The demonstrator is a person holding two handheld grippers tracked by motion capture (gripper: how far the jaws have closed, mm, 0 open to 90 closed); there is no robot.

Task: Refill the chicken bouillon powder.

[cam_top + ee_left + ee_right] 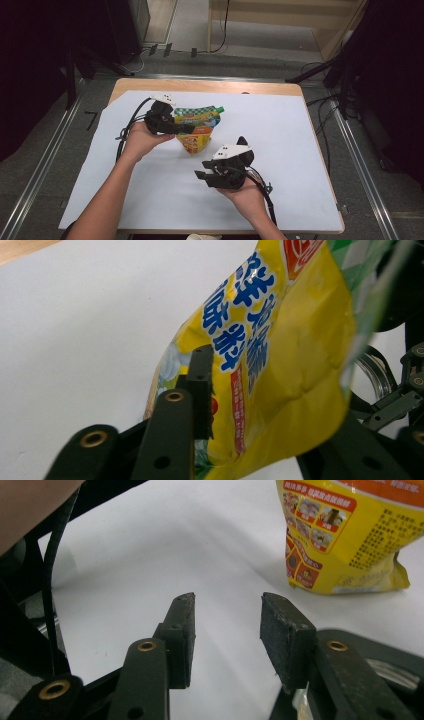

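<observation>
Writing on the pouch: large blue Chinese characters with white outlines run down the yellow face in the left gripper view; below them a narrow red strip of small print, too blurred to read. A red emblem with a white outline sits at the top edge. In the right gripper view the pouch shows a red-bordered panel of small food photos, an orange band at the top and columns of fine dark print, none legible.

Pouch look: a yellow flexible stand-up pouch, glossy and creased, with a green-and-white checked upper part and a green spout cap at its far right corner. In the high view the pouch sits mid-table on the white sheet, tilted, its base resting on the sheet.

Left gripper: held in the left hand, left of centre, jaws clamped on the pouch's side; one black pad presses against the yellow film in the left gripper view.

Right gripper: held in the right hand, near and right of the pouch, well apart from it. Jaws spread, nothing between the pads, white sheet visible through the gap.

Wooden table edge shows beyond the sheet at the far side.
</observation>
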